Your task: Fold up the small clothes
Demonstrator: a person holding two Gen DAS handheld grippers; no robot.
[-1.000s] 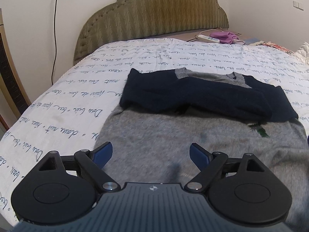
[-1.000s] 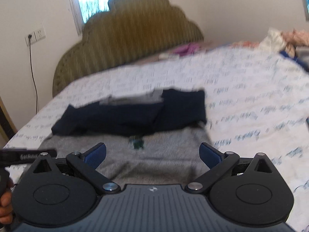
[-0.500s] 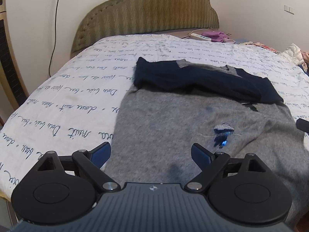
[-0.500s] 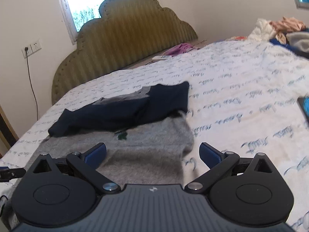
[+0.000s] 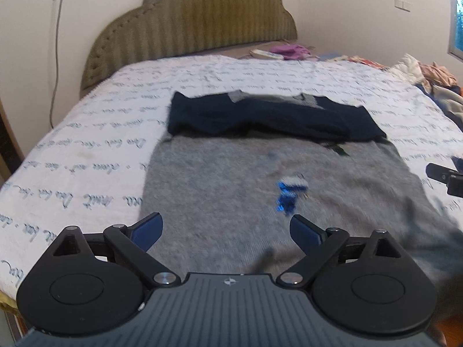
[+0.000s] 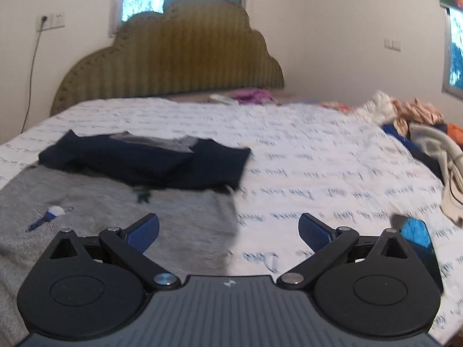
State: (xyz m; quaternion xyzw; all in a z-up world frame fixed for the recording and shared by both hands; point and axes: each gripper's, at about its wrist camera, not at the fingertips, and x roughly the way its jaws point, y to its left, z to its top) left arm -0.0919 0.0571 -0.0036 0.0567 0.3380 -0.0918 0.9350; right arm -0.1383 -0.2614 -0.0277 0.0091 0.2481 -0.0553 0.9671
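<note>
Left wrist view: left gripper jaws just been opening, wide apart, nothing between. Grey sweater flat on bed, navy sleeves folded across its top. Soft, light knit; likely pinch at hem corners. Right gripper spread, empty, over sweater's right edge.

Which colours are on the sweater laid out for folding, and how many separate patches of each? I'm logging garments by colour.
Grey body: 1
Navy sleeves, folded across the top: 2
Small blue and white motif: 1
Small dark green motif: 1
Total: 5 patches on 1 sweater.
</note>
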